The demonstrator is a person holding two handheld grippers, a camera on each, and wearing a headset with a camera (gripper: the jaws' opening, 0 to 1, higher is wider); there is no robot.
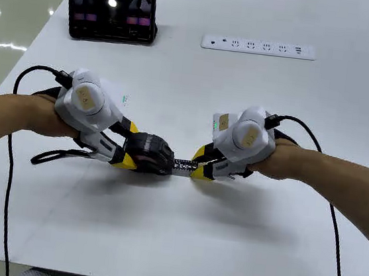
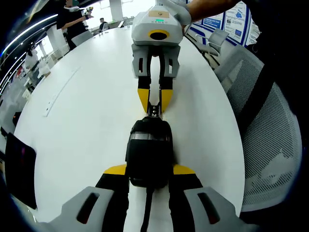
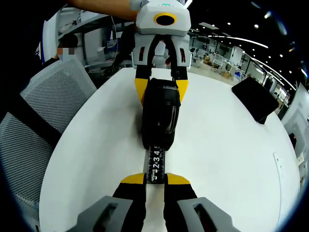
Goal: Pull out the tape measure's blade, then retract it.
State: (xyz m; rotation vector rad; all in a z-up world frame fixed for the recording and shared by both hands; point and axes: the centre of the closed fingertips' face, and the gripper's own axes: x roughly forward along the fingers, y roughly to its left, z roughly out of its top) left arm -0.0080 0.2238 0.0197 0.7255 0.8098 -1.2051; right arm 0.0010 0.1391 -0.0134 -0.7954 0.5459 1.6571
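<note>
A: Tape measure (image 1: 148, 154) is on the table (image 1: 240, 237), its case clamped in the left gripper (image 1: 130, 146). Looks rigid, compact and fairly heavy. Flat sides are the hold.
B: Right gripper (image 3: 155, 180) is pinching the blade (image 3: 155, 162) near its tip. Probably thin, springy, slick steel. Readable: 2, 3, 4.

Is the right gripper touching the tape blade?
Touching. The right gripper has its jaws shut on the blade, no gap on either side, plain in the right gripper view.
</note>
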